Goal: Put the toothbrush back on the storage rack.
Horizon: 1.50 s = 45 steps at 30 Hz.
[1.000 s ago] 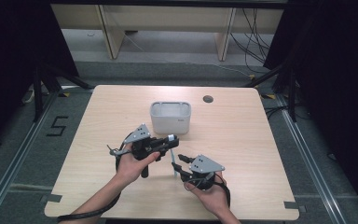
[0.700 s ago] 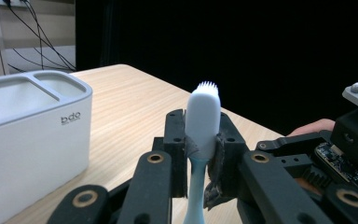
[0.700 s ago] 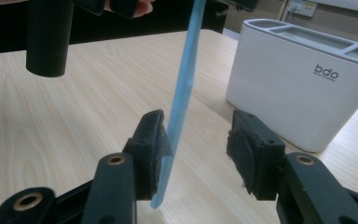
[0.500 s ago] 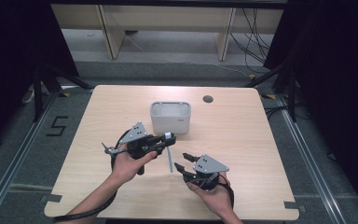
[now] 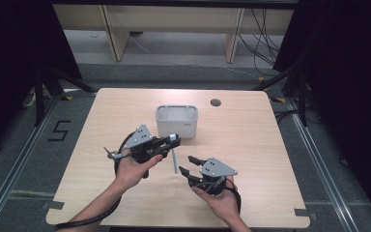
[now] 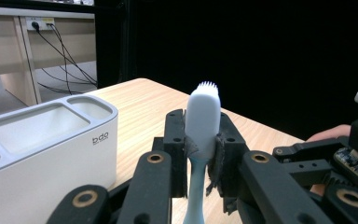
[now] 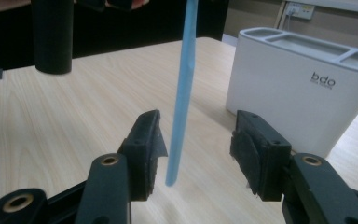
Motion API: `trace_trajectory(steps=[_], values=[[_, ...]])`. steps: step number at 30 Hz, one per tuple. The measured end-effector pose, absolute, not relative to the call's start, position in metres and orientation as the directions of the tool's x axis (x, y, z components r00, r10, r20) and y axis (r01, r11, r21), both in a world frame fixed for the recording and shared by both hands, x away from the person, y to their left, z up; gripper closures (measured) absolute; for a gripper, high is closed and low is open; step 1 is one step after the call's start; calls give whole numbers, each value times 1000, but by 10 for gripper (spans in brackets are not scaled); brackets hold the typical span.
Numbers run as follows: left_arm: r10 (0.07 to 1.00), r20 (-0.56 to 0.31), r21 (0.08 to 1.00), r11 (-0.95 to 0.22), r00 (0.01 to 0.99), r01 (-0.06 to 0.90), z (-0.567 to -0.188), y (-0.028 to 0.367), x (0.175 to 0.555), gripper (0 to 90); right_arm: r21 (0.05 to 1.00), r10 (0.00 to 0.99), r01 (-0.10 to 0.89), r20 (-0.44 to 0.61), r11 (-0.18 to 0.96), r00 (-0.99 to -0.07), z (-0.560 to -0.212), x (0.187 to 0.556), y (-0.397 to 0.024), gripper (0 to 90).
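Note:
A light-blue toothbrush [image 6: 204,116] with a white head is clamped just below its head by my left gripper [image 6: 203,140], which is shut on it. Its handle [image 5: 174,162] hangs down toward the table. My right gripper [image 7: 198,149] sits low beside it, and its jaws have just been opening. The handle's lower end [image 7: 182,93] hangs between those jaws, touching neither pad. In the high view the left gripper [image 5: 171,140] is left of centre and the right gripper [image 5: 187,164] is nearer the front edge. A white "bdo" toothbrush holder [image 5: 176,129] stands just behind them.
The holder [image 6: 42,154] has several open top compartments and is close to the left gripper's left side. A dark round hole [image 5: 216,102] marks the wooden table [image 5: 270,145] at the back. Wooden furniture and cables lie beyond the table, and black curtains hang on both sides.
The right gripper's jaws have spread wider around the toothbrush handle. The left hand, with the toothbrush, has shifted slightly to the left. The right hand has stayed put.

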<state>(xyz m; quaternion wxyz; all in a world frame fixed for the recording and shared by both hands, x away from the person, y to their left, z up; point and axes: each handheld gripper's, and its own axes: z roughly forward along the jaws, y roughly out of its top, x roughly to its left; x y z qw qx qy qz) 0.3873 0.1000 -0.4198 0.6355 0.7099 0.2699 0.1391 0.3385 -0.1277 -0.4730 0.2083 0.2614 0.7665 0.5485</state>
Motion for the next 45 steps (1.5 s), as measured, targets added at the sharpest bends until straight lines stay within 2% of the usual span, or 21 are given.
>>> trace_trajectory(steps=[1, 2, 4, 5, 10, 12, 15, 17, 18, 19, 20, 23, 26, 32, 40, 45], values=[[561, -136, 979, -52, 817, 199, -419, 97, 387, 783, 956, 634, 140, -58, 259, -771, -469, 341, -127, 527], [562, -132, 979, -54, 817, 196, -419, 96, 387, 784, 954, 632, 160, -37, 252, -774, -468, 341, -125, 531], [563, -134, 979, -53, 816, 197, -419, 94, 387, 783, 958, 639, 126, -70, 256, -766, -464, 344, -123, 549], [564, -131, 979, -54, 815, 195, -418, 93, 387, 783, 956, 635, 150, -47, 253, -771, -462, 344, -122, 557], [568, -130, 980, -51, 813, 192, -417, 91, 388, 783, 962, 632, 132, -51, 239, -773, -459, 352, -115, 609], [568, -128, 980, -52, 813, 191, -417, 91, 388, 783, 954, 642, 176, -21, 241, -766, -458, 351, -113, 621], [571, -127, 981, -51, 811, 189, -417, 91, 388, 783, 965, 641, 136, -42, 225, -766, -459, 356, -110, 639], [572, -126, 981, -51, 811, 188, -417, 91, 387, 783, 959, 643, 176, -8, 221, -766, -457, 355, -108, 656], [572, -126, 981, -51, 811, 188, -417, 91, 387, 783, 964, 643, 132, -50, 233, -764, -456, 358, -108, 664], [572, -126, 981, -51, 811, 188, -417, 91, 387, 783, 964, 643, 132, -50, 233, -764, -456, 358, -108, 664], [573, -123, 981, -54, 810, 187, -416, 91, 387, 783, 959, 643, 183, 3, 214, -765, -455, 357, -105, 696], [572, -123, 981, -52, 811, 186, -416, 90, 387, 782, 960, 652, 164, -25, 228, -758, -454, 360, -104, 747], [572, -120, 982, -53, 812, 183, -416, 89, 387, 782, 953, 659, 208, 12, 221, -752, -454, 359, -103, 803], [574, -107, 984, -57, 812, 170, -416, 88, 387, 773, 954, 677, 195, -11, 227, -736, -454, 359, -105, 836], [590, -67, 990, -64, 804, 129, -415, 95, 381, 605, 959, 695, 188, -14, 213, -719, -452, 363, -110, 840], [612, -28, 992, -84, 790, 100, -415, 107, 375, 545, 961, 702, 196, 2, 197, -712, -450, 366, -113, 840]])
